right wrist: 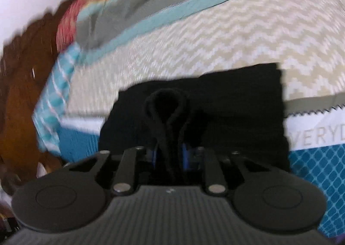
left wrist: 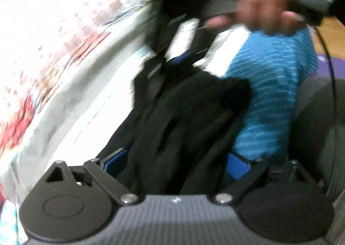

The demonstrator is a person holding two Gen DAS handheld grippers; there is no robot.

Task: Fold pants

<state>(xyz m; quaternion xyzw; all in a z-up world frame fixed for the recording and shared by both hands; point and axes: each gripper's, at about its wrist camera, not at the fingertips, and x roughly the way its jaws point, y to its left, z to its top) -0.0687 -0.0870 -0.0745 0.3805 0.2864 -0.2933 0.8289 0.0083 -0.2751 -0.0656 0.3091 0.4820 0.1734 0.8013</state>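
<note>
Our left gripper (left wrist: 176, 161) stands with its jaws spread wide, one blue pad (left wrist: 116, 158) at each side of the lower frame, and black fabric of the pants (left wrist: 183, 120) lies loose between them without either pad pressing on it. Our right gripper (right wrist: 170, 155) is clamped on a narrow doubled fold of the same black pants (right wrist: 194, 111), the fold rising from between its pads as a rounded loop in the middle of the right wrist view.

The pants are plain black, soft and matte. In the right wrist view they lie as a flat, roughly rectangular slab across the lower middle of the frame, on a bed cover (right wrist: 215, 36) with a beige zigzag pattern. In the left wrist view they run as a bunched strip from the bottom centre up toward the top centre.

Both views are smeared by blur. In the left view the right gripper's fingers (left wrist: 183, 33) show only as pale streaks, and the person's hand (left wrist: 265, 14) at the upper right is indistinct. A blue striped cloth (left wrist: 269, 94) sits right of the pants, its lower edge hidden behind them.

We count two grippers, one pair of pants, one hand.
</note>
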